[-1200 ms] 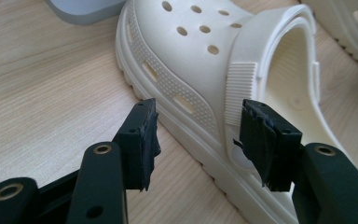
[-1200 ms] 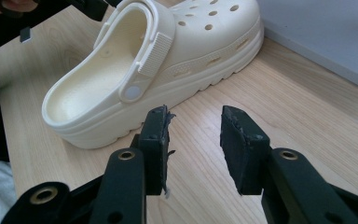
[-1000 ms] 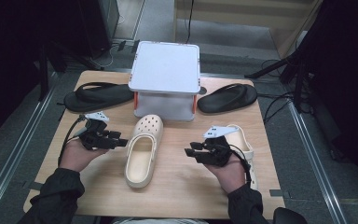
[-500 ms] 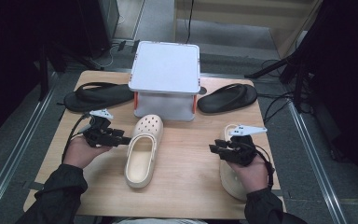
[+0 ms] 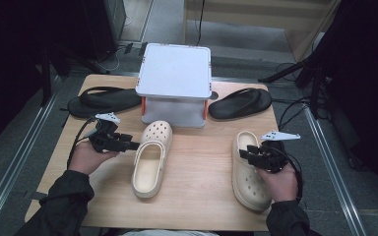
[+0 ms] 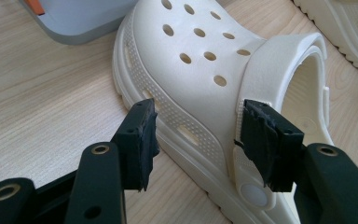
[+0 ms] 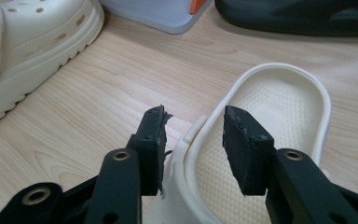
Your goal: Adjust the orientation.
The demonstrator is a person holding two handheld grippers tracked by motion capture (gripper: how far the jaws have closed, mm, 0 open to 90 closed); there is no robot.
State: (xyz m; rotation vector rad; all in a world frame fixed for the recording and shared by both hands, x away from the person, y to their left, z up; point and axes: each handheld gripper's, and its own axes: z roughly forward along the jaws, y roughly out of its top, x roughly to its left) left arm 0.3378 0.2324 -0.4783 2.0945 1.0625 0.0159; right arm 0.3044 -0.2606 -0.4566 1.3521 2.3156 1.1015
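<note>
Here the left gripper [image 5: 128, 145] is hovering just beside the cream clog [image 5: 150, 158] lying in the middle of the wooden table [image 5: 202, 162], its toe pointing toward the grey lidded box [image 5: 175, 83] at the back. In the left gripper view the jaws are standing apart around the clog's [image 6: 200, 88] side, one pad out over the bare wood and the other lying against the heel strap near its rivet; the pads are not pressing on the shoe.

The right gripper [image 5: 246, 153] is sitting over the second cream clog [image 5: 248, 179] at the right side of the table, close to the edge. In the right gripper view its jaws have just been opening and are now standing apart astride the rim of that clog's [image 7: 279, 140] heel opening, the wall between the two pads and neither one squeezing it.

Two black sandals are lying at the back of the table, one [image 5: 103, 100] left of the box and one [image 5: 240, 102] right of it, well apart from both grippers
</note>
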